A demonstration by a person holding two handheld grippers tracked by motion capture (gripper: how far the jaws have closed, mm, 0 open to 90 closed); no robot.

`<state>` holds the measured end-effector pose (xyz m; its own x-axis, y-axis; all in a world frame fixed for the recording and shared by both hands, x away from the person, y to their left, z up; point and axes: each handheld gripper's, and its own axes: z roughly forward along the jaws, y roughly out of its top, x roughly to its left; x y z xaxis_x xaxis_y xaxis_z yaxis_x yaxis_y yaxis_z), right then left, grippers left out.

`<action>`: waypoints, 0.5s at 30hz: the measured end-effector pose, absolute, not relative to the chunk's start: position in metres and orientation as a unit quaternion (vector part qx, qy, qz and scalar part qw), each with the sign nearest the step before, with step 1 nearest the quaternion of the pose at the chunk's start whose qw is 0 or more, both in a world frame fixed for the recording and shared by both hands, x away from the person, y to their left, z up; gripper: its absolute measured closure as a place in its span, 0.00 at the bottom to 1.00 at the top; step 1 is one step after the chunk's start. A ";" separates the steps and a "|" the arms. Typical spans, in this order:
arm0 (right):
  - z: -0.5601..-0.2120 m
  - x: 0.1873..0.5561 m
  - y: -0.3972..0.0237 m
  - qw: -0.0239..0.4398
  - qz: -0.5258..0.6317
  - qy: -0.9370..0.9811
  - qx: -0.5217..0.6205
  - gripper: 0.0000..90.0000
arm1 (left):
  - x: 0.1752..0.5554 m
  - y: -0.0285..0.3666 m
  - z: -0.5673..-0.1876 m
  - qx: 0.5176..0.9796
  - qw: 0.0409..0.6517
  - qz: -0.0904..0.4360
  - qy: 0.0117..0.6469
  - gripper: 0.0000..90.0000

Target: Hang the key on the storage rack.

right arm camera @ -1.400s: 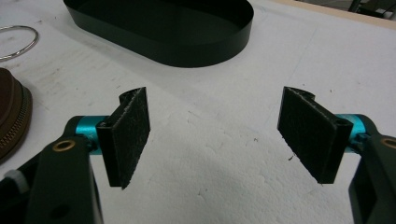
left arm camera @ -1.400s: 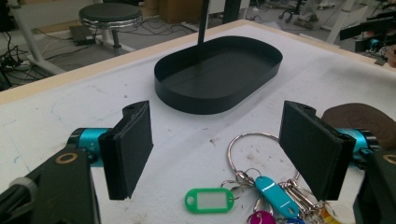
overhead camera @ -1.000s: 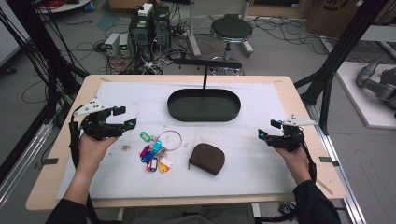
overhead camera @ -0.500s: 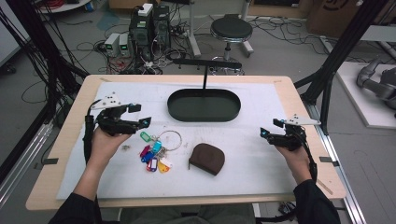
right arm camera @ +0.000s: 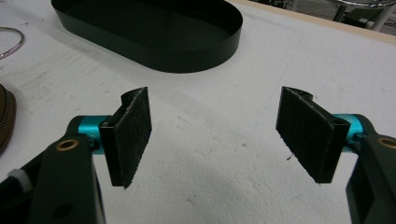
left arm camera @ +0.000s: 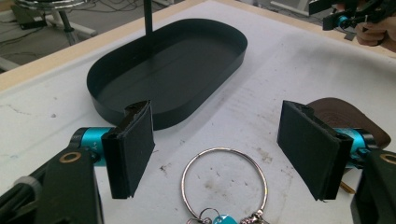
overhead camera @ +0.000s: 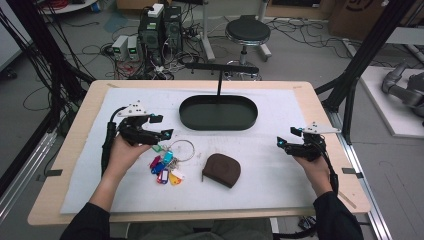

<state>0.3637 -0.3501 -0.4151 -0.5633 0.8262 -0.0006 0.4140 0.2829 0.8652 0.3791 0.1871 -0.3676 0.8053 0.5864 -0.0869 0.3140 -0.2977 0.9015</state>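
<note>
A metal key ring (overhead camera: 182, 149) with several coloured key tags (overhead camera: 164, 168) lies on the white mat left of centre. My left gripper (overhead camera: 162, 126) hovers open just above and behind it; in the left gripper view the ring (left arm camera: 224, 178) lies between the wide-apart jaws of that gripper (left arm camera: 224, 151). A brown zipped pouch (overhead camera: 221, 170) rests to the right of the keys, and its edge (left arm camera: 345, 114) peeks past the right jaw. Behind them stands a black oval tray (overhead camera: 218, 113), empty. My right gripper (overhead camera: 289, 137) is open over bare mat at the right, with nothing between the jaws of this gripper (right arm camera: 218, 140).
A thin black post (overhead camera: 219, 82) rises from the tray's far rim with a crossbar on top. The table's wooden border (overhead camera: 70, 150) frames the mat. A stool (overhead camera: 247, 31), computer boxes and cables lie on the floor beyond.
My left gripper has moved right and slightly forward, from the left part of the mat to just over the key ring. The right gripper has stayed put.
</note>
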 end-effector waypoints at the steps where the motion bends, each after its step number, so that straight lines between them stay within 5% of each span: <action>1: -0.415 0.364 -0.350 0.234 0.441 0.766 0.405 0.30 | 0.380 0.186 -0.369 0.795 0.521 0.127 0.282 0.30; 15: -0.416 0.363 -0.349 0.228 0.437 0.771 0.403 0.30 | 0.390 0.174 -0.385 0.808 0.491 0.113 0.304 0.42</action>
<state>0.3632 -0.3493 -0.4158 -0.5715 0.8206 0.0008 0.4230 0.2938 0.8572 0.3903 0.1737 -0.3850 0.7890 0.6035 -0.1157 0.3808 -0.3325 0.8628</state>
